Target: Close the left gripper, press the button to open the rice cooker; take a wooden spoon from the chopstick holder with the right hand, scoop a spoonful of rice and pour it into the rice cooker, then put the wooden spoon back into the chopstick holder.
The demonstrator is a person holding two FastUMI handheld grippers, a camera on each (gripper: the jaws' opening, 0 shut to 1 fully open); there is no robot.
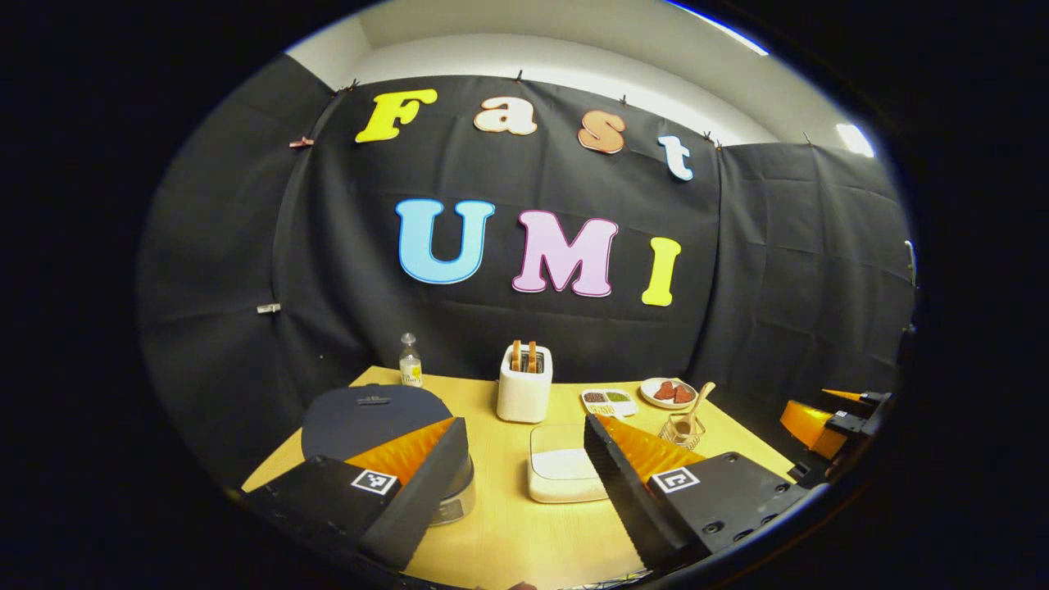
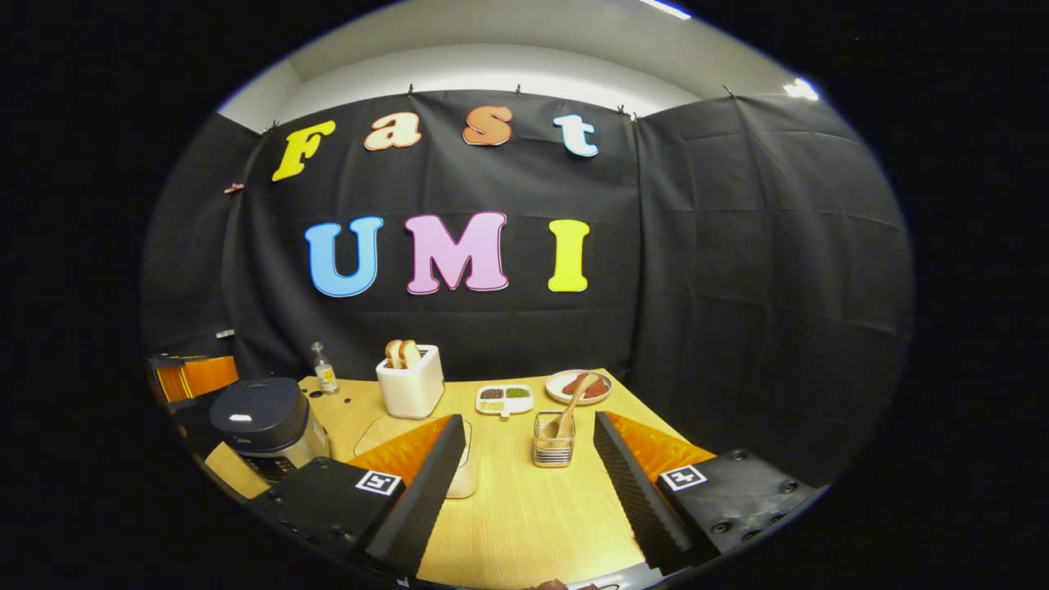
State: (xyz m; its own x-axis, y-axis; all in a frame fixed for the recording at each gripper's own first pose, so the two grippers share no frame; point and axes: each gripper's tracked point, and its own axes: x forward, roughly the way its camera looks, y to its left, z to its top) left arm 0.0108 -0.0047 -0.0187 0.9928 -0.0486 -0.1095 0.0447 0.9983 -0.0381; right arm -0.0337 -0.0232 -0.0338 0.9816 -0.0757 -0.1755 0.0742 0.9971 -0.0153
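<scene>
Both grippers are hovering above the near edge of the table, and you are holding each with its fingers spread wide apart, nothing between them.

Left gripper: the rice cooker is sitting just ahead and to its left, partly behind its left finger. The dark lid is lying down flat, shut. In the right gripper view the same cooker is showing far off to the left, so your left hand is plainly the nearer one to it. I cannot pick out the button on the lid with certainty.

Right gripper: the chopstick holder is standing straight ahead, slightly right of centre, between the finger lines. The wooden spoon is resting in it, bowl down, handle leaning up and away to the right. From the left gripper the holder is lying ahead and to the right.

Containers: the divided dish beyond the holder is carrying dark and green grains; rice in it is too small to confirm. The plate is holding reddish pieces. The toaster is carrying bread slices.

Judgement: lid down and spoon in the holder are fitting either a run about to start or one already closed out; these frames are not settling which.
</scene>
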